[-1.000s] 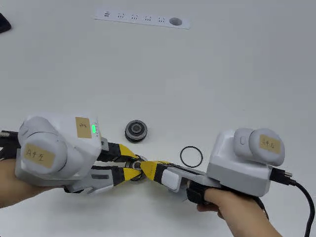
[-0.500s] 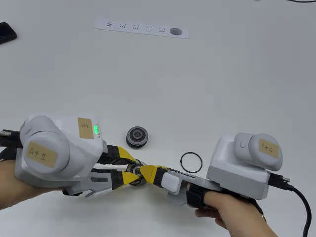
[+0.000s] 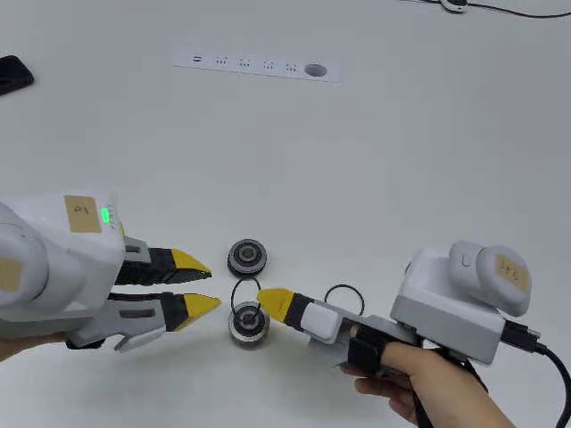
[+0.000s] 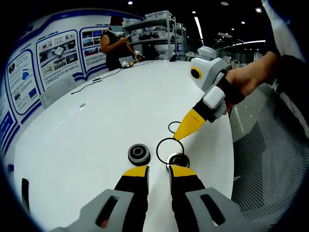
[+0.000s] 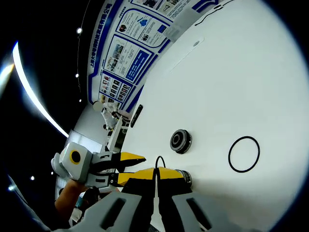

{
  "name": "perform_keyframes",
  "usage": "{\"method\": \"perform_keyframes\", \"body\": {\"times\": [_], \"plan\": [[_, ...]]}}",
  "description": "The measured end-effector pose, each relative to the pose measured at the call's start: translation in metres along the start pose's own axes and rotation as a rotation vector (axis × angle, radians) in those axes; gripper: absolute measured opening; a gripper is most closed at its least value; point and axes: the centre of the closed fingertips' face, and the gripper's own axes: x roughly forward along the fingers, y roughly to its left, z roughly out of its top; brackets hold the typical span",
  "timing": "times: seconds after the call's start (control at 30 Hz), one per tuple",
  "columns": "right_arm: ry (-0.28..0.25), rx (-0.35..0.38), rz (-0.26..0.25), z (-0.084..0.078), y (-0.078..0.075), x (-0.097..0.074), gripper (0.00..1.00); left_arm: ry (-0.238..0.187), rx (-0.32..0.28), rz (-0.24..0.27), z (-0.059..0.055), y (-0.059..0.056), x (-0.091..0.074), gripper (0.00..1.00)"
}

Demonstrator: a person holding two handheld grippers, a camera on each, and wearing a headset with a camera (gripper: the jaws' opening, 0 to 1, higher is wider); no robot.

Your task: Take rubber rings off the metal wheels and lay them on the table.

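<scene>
My right gripper (image 3: 264,300) is shut on a thin black rubber ring (image 3: 239,287), which hangs from its yellow tips just above a bare metal wheel (image 3: 248,323) lying on the white table. The same ring (image 4: 169,149) and wheel (image 4: 177,160) sit just ahead of my left gripper (image 4: 158,171), which is open and holds nothing. In the head view the left gripper (image 3: 200,283) is left of the wheel and apart from it. A second wheel (image 3: 246,256) with its rubber ring still on rests a little farther back. A loose ring (image 3: 343,299) lies flat to the right, beside the right gripper.
A white power strip (image 3: 259,64) lies at the far side of the table, a dark object (image 3: 12,73) at the far left edge, a cable (image 3: 486,8) at the far right. The table's edge (image 4: 231,145) runs close behind the right gripper.
The left gripper has opened, let go of the wheel and drawn back to the left. The wheel now lies on the table, and the ring is off it in the right gripper.
</scene>
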Motion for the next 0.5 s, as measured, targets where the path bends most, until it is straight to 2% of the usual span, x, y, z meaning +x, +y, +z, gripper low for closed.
{"method": "perform_keyframes", "body": {"times": [0.1,0.3,0.4,0.5], "plan": [[-0.036,0.006,-0.04,0.01,-0.013,-0.008,0.02,-0.003,-0.003,0.009,0.002,0.003,-0.001,0.18],[-0.107,0.051,-0.154,0.023,-0.054,-0.031,0.02,-0.035,-0.022,0.02,0.012,0.004,-0.001,0.18],[-0.129,0.071,-0.191,0.026,-0.066,-0.041,0.02,-0.058,-0.035,0.016,0.016,0.003,0.0,0.18],[-0.143,0.08,-0.22,0.028,-0.076,-0.049,0.02,-0.055,-0.037,0.007,0.016,0.002,0.001,0.17]]}}
